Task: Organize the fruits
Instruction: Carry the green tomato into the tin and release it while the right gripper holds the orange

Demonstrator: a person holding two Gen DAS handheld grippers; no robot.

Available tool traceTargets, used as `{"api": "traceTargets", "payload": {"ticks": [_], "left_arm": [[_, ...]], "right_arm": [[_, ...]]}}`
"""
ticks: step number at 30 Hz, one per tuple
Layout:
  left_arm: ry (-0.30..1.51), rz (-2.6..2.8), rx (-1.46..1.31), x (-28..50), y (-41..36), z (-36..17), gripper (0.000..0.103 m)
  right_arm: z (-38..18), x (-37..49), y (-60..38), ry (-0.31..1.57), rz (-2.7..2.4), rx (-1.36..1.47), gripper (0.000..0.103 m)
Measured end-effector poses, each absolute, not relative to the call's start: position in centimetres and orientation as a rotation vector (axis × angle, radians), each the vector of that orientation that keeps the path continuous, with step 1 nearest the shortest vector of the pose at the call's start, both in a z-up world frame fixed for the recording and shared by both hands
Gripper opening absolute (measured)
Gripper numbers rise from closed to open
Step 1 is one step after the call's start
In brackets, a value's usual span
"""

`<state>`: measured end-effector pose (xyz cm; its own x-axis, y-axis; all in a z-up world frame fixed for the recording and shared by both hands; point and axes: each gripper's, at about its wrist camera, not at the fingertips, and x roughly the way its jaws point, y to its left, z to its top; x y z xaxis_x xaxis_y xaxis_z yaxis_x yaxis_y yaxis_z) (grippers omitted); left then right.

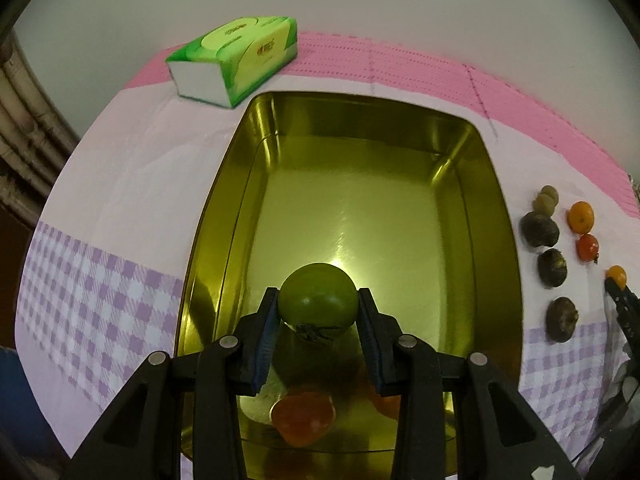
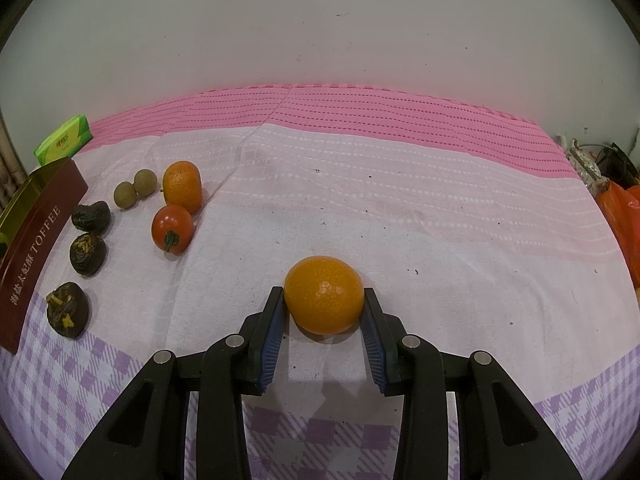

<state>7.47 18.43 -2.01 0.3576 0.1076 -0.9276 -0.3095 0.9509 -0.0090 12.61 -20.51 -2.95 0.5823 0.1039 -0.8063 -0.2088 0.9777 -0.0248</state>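
Observation:
My left gripper point(image 1: 319, 300) is shut on a green tomato point(image 1: 318, 298) and holds it over the open gold tin point(image 1: 208, 240). An orange-red fruit point(image 1: 303, 420) lies in the tin's near end, below the gripper. My right gripper point(image 2: 324, 300) is shut on an orange citrus fruit point(image 2: 324, 294) that rests on the cloth. To its left lie a second orange point(image 2: 182, 186), a red tomato point(image 2: 172, 229), two small green-brown round fruits point(image 2: 136, 188) and three dark wrinkled fruits point(image 2: 87, 254). The same fruits show in the left wrist view point(image 1: 552, 248), right of the tin.
A green tissue pack point(image 1: 236, 58) lies beyond the tin's far left corner. The tin's red side reads TOFFEE point(image 2: 36, 256) at the left of the right wrist view. Orange bags and clutter point(image 2: 616, 208) sit past the table's right edge. A wall stands behind the table.

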Motion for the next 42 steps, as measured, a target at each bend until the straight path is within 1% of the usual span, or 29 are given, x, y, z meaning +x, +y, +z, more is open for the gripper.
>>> {"api": "traceTargets", "payload": {"ticks": [16, 25, 31, 32, 33, 34, 36, 39, 42], "left_arm": [[1.237, 0.285, -0.184, 6.1, 18.3, -3.5, 0.035], [1.234, 0.286, -0.153, 6.1, 17.8, -3.5, 0.036], [1.222, 0.273, -0.181, 6.0, 18.1, -3.4, 0.037], [1.221, 0.272, -0.187, 5.9, 18.3, -3.4, 0.040], [1.218, 0.272, -0.191, 5.9, 18.3, -3.3, 0.046], [1.213, 0.268, -0.194, 5.9, 18.4, -3.1, 0.048], [1.196, 0.264, -0.194, 5.7, 18.4, -2.8, 0.058], [1.165, 0.244, -0.200, 5.3, 18.4, -1.8, 0.067], [1.126, 0.225, -0.207, 4.9, 18.2, -0.6, 0.071]], "right_arm": [[-2.9, 12.6, -20.4, 0.934, 0.183, -0.122, 0.038], [-3.0, 12.6, -20.6, 0.935, 0.185, -0.121, 0.039], [-2.9, 12.7, -20.7, 0.939, 0.177, -0.123, 0.038], [-2.9, 12.7, -20.7, 0.941, 0.174, -0.125, 0.038], [-2.9, 12.7, -20.7, 0.942, 0.171, -0.130, 0.038], [-2.8, 12.8, -20.4, 0.943, 0.169, -0.136, 0.038], [-2.7, 12.8, -20.3, 0.947, 0.161, -0.147, 0.038], [-2.2, 12.9, -20.3, 0.939, 0.144, -0.151, 0.038], [-0.8, 13.0, -20.4, 0.923, 0.139, -0.132, 0.037]]}}
